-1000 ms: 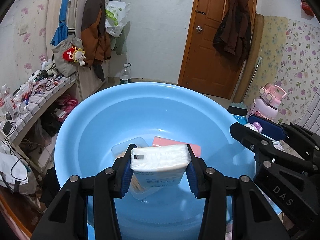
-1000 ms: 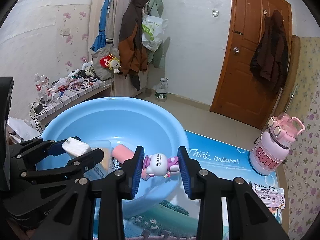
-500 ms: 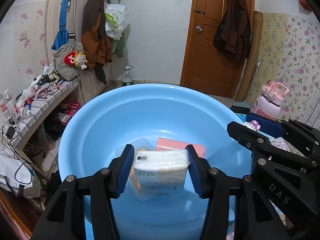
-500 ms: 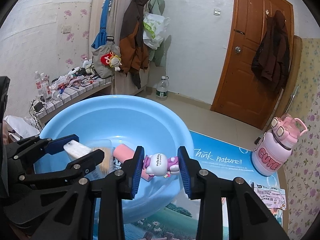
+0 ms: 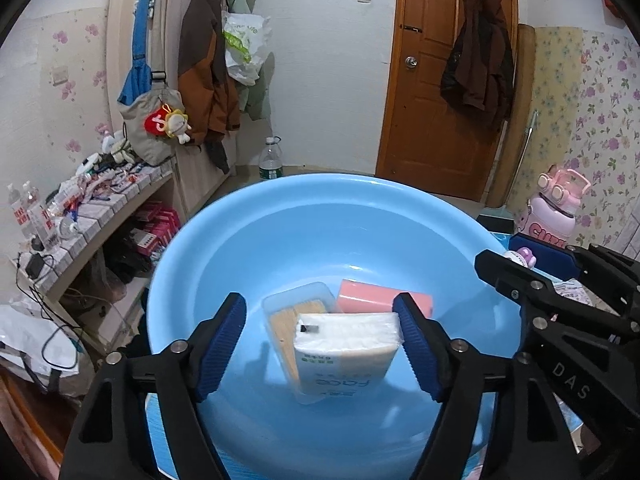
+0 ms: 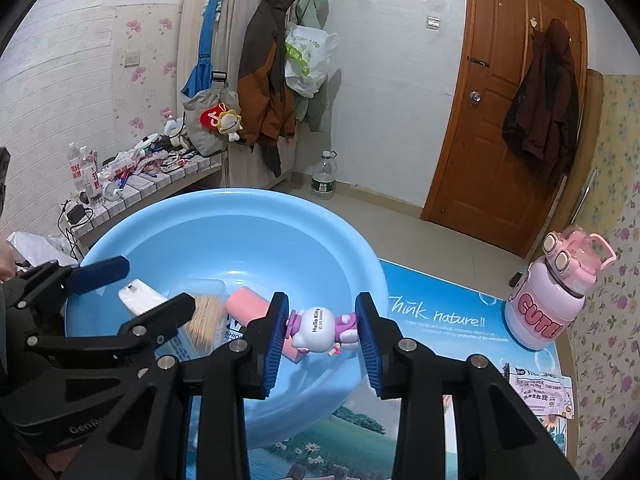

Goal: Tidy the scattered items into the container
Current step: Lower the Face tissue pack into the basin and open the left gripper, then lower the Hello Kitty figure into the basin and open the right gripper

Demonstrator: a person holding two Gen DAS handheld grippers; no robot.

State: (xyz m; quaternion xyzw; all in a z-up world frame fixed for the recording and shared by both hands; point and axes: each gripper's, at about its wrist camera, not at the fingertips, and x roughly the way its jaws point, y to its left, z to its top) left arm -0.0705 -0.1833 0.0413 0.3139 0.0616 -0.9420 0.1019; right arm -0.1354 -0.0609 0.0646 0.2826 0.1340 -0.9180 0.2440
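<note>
The left tongs [image 5: 320, 344] hang over the blue basin [image 5: 256, 240] with jaws opening. The tissue pack [image 5: 346, 350] is between them, the left pad well clear of it and the right pad just beside or grazing its edge, so it looks let go. It lies tilted in the basin, leaning on a clear box [image 5: 296, 304] of what look like toothpicks, with a pink block [image 5: 380, 300] at its 1 o'clock. The pack is soft and white, in thin film with green print, one end puffed.

The right tongs [image 6: 322, 328] are clenched on a small Hello Kitty toy [image 6: 320, 328], gripped end to end over the basin's near rim, not yet over its middle.

Risks, as I judge them: if the right pad is touching the pack's film, lifting the left tongs away could drag the pack up or flip it against the box. The toy is smooth, rounded and held at its ends, so it could twist or slip out; dropped from where it hangs, it may strike the rim and bounce onto the counter [image 6: 440, 320] at 3 o'clock. The two pairs of tongs sit close together, and moving the right pair in while the left pair is low could knock them.

A pink bottle [image 6: 556, 304] stands outside the basin at 2 o'clock, and a paper packet [image 6: 540, 388] lies at 4 o'clock.
</note>
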